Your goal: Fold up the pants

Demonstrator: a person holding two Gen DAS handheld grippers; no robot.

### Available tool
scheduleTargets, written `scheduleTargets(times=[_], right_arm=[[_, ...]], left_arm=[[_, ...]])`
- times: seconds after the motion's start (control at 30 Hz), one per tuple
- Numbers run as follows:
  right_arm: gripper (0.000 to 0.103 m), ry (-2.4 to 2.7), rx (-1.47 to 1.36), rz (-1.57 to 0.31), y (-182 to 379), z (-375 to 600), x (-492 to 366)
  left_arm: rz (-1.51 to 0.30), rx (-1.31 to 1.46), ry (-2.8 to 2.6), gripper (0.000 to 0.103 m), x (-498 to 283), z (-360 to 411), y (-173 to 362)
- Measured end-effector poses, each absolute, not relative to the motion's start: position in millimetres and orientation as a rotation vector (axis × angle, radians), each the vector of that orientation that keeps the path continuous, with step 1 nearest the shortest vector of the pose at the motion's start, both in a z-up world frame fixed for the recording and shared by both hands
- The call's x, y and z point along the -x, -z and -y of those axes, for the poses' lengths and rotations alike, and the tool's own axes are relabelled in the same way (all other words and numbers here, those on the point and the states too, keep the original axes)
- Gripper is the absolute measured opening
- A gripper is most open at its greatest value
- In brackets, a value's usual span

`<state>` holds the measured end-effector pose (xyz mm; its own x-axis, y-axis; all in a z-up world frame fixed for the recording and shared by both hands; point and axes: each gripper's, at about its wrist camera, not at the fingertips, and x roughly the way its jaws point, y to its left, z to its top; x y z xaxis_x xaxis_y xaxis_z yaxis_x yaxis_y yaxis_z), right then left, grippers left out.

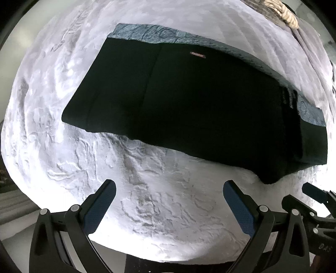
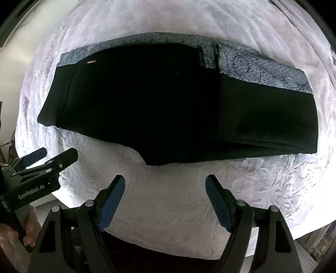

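**Black pants laid out, both grippers hovering empty**

So my left gripper (image 1: 169, 189) has its two blue-padded fingers spread wide with nothing between them, just the white embossed bedspread (image 1: 159, 201) underneath. Same deal with my right gripper (image 2: 164, 184): fingers apart, holding nothing, hanging over the bedspread (image 2: 168, 201) at its near edge.

The black fabric pants (image 2: 147, 100) lie flat just ahead of both grippers, stretched left to right across the bed, not touching either one. From the right gripper they look folded lengthwise, with stacked layers showing at the right end. A small reddish label (image 2: 91, 62) sits near the far left corner. Along the far edge of the pants, a blue patterned cloth (image 2: 262, 65) peeks out, seemingly underneath them.

From the left gripper's view the pants (image 1: 189, 100) run ahead and off to the right, and my right gripper's tip pokes in at the right edge. Far ahead to the right there's something beige and bunched (image 1: 287, 14); can't tell what.
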<state>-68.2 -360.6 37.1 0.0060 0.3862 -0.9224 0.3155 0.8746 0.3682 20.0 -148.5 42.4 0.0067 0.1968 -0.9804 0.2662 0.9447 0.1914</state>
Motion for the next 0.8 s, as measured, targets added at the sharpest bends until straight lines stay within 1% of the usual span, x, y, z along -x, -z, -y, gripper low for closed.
scheduleTargets(times=[0.27, 0.8], right_arm=[[0.081, -0.069, -0.558, -1.604, -34, 356, 67], [0.081, -0.095, -0.543, -1.619, -30, 344, 59]], left_arm=[[-1.587, -0.313, 0.063, 0.102, -27, 136, -43], [-1.559, -0.142, 0.053, 0.102, -67, 88, -56]])
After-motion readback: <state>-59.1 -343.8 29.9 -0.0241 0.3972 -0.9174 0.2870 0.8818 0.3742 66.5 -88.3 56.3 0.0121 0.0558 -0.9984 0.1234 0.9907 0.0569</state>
